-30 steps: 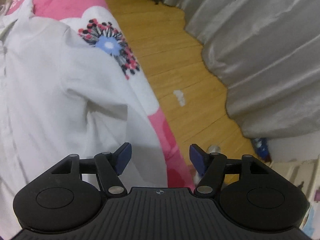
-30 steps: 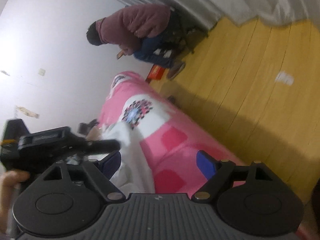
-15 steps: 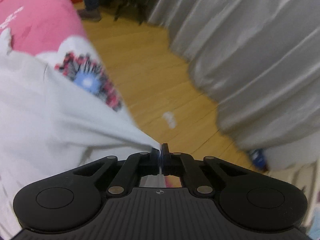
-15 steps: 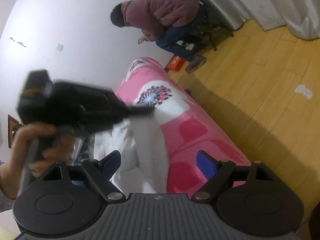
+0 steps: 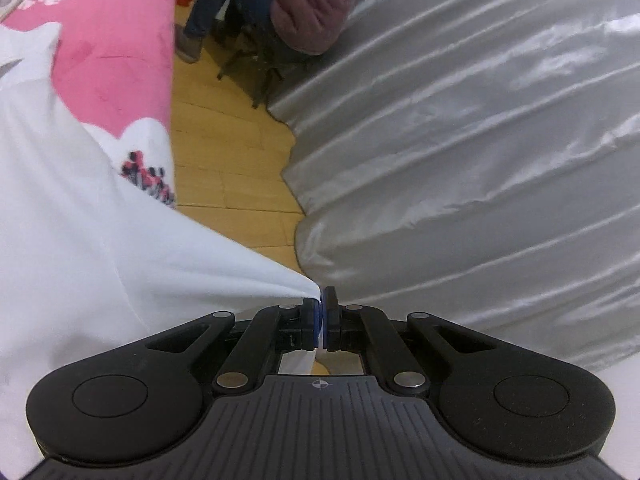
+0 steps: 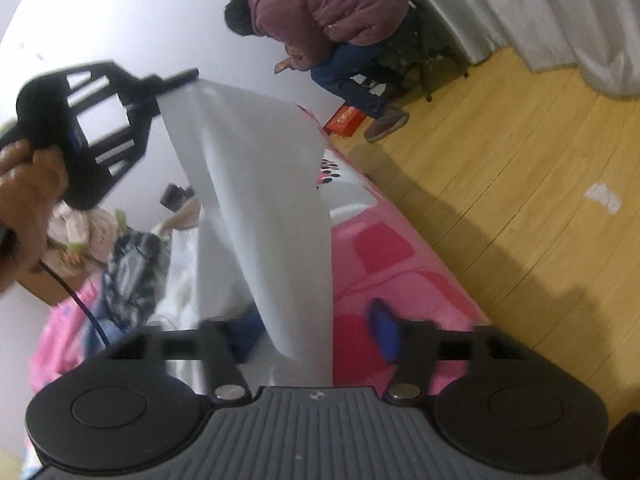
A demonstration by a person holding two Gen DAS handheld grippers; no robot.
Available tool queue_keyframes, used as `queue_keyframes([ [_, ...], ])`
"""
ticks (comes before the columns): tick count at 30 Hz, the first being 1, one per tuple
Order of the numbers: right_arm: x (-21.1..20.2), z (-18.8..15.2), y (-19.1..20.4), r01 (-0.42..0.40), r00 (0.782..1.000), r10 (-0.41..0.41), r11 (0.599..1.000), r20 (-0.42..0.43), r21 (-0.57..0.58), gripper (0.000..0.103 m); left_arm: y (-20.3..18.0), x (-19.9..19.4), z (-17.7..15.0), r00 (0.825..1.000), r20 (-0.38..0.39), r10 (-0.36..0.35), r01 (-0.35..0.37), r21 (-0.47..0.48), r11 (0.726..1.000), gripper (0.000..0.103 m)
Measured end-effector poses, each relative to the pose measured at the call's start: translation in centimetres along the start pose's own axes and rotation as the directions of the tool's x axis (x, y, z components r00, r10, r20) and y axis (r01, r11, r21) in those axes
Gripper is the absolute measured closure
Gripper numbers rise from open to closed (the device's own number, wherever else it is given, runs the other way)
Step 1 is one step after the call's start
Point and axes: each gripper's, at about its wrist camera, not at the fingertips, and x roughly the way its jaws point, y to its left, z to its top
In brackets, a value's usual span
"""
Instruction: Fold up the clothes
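The left gripper (image 5: 323, 314) is clamped on a corner of the white garment (image 6: 260, 200), which hangs as a long strip from about 10 o'clock in the right wrist view down to 6 o'clock, above the pink bed (image 6: 400, 264). The right gripper (image 6: 316, 332) has just been closing with the strip's lower end between its jaws; the pads look not yet pressed on the cloth. The right one is nearer that lower end.

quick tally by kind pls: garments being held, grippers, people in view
White garment, held up: 1
Grippers: 2, left gripper shut on the garment's corner, right gripper just closing with the cloth between its jaws
Seated person by the curtain: 1
Hand on the left gripper: 1
Total: 5
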Motion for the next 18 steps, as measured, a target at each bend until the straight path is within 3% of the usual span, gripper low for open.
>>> queue_keyframes([
  [1,-0.2,0.1,0.1,-0.005,1.0,0.005,1.0,0.009,0.002,0.1,0.3,-0.1,-0.1,1.0,-0.002,-0.004,0.004,-0.018,1.0,0.103],
  [5,-2.9,1.4,0.5,0.002,0.992,-0.003,1.0,0.128,0.003,0.1,1.5,-0.7,-0.5,1.0,-0.021,0.008,-0.009,-0.018,1.0,0.103],
  [7,-4.9,2.5,0.2,-0.082,0.98,0.073,0.996,0.184,0.046,0.1,2.0,-1.2,-0.8,0.999,-0.037,0.023,-0.023,-0.001,1.0,0.098],
  [9,-7.1,3.3,-0.1,-0.195,0.958,0.172,0.977,0.229,0.082,0.1,2.1,-1.8,-1.2,0.997,-0.066,0.033,-0.029,0.052,0.998,0.079],
  [12,-9.6,3.9,0.3,-0.294,0.929,0.262,0.951,0.26,0.092,0.098,1.9,-3.0,-2.2,0.994,-0.109,0.025,-0.009,0.144,0.989,0.069],
  [15,-11.7,3.9,1.9,-0.303,0.923,0.284,0.952,0.26,0.033,0.098,1.4,-4.7,-3.7,0.99,-0.139,0.04,-0.005,0.245,0.969,0.058],
  [18,-13.4,3.8,4.4,-0.241,0.935,0.247,0.969,0.252,-0.055,0.098,1.4,-6.9,-5.1,0.99,-0.128,0.065,-0.021,0.317,0.948,0.049],
])
